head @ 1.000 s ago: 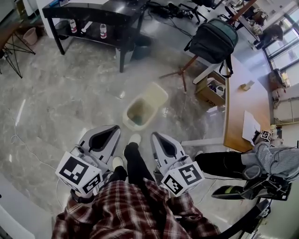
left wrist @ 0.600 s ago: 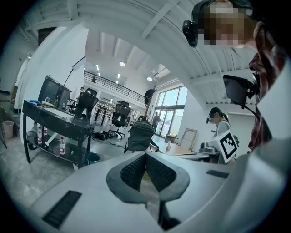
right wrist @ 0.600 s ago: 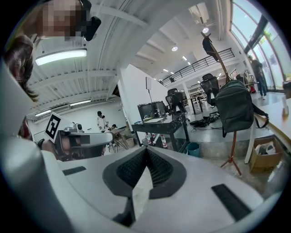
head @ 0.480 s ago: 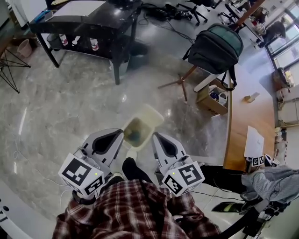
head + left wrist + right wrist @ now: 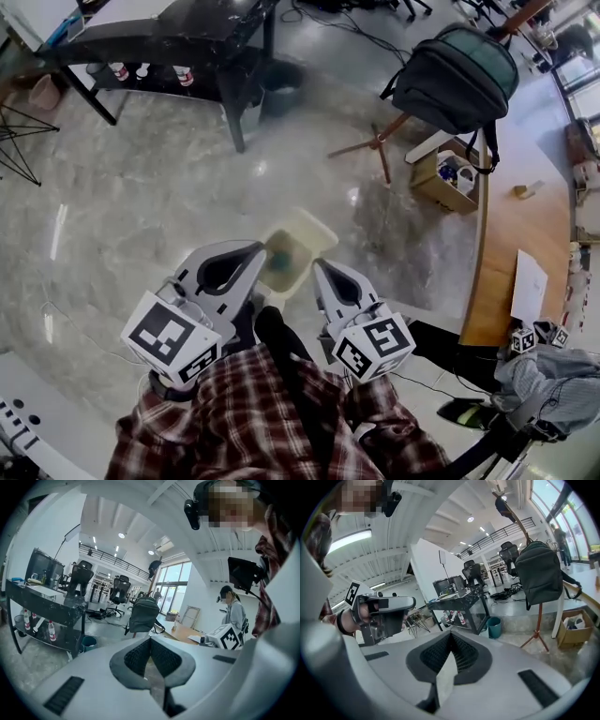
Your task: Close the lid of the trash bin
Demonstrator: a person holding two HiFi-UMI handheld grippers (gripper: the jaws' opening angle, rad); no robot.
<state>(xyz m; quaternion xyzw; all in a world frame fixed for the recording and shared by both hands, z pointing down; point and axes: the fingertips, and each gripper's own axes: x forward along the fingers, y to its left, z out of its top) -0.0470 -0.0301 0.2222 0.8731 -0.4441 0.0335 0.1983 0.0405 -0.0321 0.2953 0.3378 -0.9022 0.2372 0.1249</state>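
Observation:
A small cream trash bin point(image 5: 284, 260) stands on the grey floor just ahead of my feet. Its lid point(image 5: 314, 231) is tipped back toward the upper right, and the inside looks dark green. In the head view my left gripper point(image 5: 253, 249) hangs over the bin's left edge and my right gripper point(image 5: 322, 266) sits at its right side. Both are above the bin and apart from it. The jaws of the left gripper point(image 5: 150, 640) meet with nothing between them. Those of the right gripper point(image 5: 451, 635) do the same. The bin does not show in either gripper view.
A black table point(image 5: 187, 28) with bottles on its lower shelf stands at the back, a teal bucket point(image 5: 281, 75) beside it. A backpack point(image 5: 459, 80) hangs on a wooden stand, near a cardboard box point(image 5: 450, 178) and a wooden desk point(image 5: 516, 225). Another person point(image 5: 548, 375) sits at right.
The view has closed in on the bin, which now lies between the two gripper tips instead of well ahead of them. Both grippers stay shut.

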